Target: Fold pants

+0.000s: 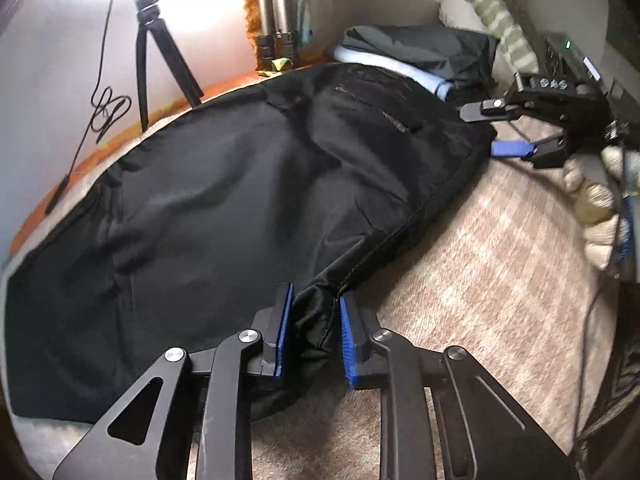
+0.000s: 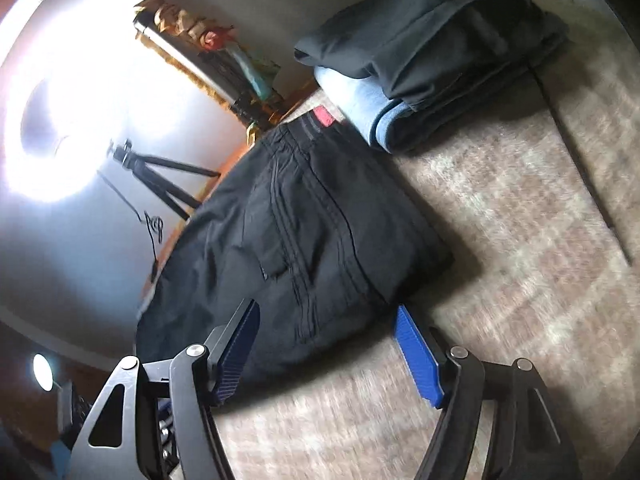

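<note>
Blue-padded fingers of my left gripper (image 1: 314, 334) sit narrowly apart with a bunched fold of the black pants (image 1: 224, 200) caught between them; whether the pads truly pinch it I cannot tell. My right gripper (image 2: 332, 354) is spread wide and holds nothing, one finger over the cloth and the other over the beige carpet (image 2: 520, 216), at the waistband end. The pants lie spread flat on that carpet, stretching from my left gripper toward the far wall. Beyond the waistband, a stack of folded clothes (image 2: 432, 52), dark over pale blue, sits just beside the pants. A small black tripod (image 1: 154, 52) stands near the wall, well apart from both grippers.
</note>
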A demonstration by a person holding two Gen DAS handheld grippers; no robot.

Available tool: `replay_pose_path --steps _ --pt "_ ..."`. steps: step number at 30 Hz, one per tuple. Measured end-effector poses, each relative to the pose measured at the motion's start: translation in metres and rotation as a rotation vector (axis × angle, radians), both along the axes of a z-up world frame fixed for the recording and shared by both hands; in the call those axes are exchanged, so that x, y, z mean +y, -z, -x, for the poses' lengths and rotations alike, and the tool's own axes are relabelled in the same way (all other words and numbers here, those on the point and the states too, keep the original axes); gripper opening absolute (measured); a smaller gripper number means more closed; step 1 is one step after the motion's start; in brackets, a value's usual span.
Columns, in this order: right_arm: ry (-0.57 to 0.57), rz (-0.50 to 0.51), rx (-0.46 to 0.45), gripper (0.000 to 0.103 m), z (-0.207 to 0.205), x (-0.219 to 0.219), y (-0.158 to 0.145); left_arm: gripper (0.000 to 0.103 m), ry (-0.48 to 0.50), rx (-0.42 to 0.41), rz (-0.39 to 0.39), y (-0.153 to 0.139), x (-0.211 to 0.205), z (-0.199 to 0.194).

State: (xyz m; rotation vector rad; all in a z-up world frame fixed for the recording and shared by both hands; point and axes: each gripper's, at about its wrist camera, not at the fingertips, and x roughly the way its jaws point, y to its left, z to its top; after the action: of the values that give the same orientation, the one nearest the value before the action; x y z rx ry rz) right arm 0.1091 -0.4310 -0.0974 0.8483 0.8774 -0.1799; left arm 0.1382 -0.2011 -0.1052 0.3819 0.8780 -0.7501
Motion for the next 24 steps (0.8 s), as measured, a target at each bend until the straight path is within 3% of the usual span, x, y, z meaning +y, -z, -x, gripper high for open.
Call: replay_pose_path --steps 2,4,8,10,13,16,20,21,23,24 --pt "0.015 -0.005 -0.005 0.065 -0.005 -0.005 0.001 0.018 -0.002 0.004 0.013 -0.002 0.002 0.000" --pt "0.025 0.000 0.002 0.037 -0.010 -0.008 0.005 0.017 0.002 -0.001 0.014 -0.003 0.002 0.001" --pt "0.050 -0.008 -0.024 0.023 -0.016 -0.012 0.011 0.016 0.008 -0.005 0.020 -0.005 0.003 0.002" --pt "0.028 0.094 -0.025 0.018 -0.018 -0.001 -0.001 0.016 0.007 -0.009 0.029 -0.009 0.004 0.002" --pt "-0.011 0.255 -0.079 0.015 -0.009 0.017 -0.036 0.016 0.002 -0.008 0.060 -0.018 0.009 0.003" --pt "-0.025 0.300 -0.119 0.014 0.008 0.018 -0.062 0.016 0.022 0.008 0.093 -0.021 0.009 0.007" --pt "-0.052 0.309 -0.021 0.015 0.002 0.014 -0.043 0.025 0.017 0.050 0.067 -0.013 0.005 0.006" --pt "-0.060 0.306 0.002 0.018 0.000 0.014 -0.037 0.036 0.005 0.072 0.076 -0.013 0.007 0.005" --pt "-0.063 0.305 0.054 0.031 -0.003 0.011 -0.028 0.046 -0.030 0.097 0.097 -0.017 0.016 0.003" --pt "-0.042 0.303 0.071 0.042 0.000 0.008 -0.028 0.051 -0.044 0.097 0.109 -0.020 0.021 0.002"
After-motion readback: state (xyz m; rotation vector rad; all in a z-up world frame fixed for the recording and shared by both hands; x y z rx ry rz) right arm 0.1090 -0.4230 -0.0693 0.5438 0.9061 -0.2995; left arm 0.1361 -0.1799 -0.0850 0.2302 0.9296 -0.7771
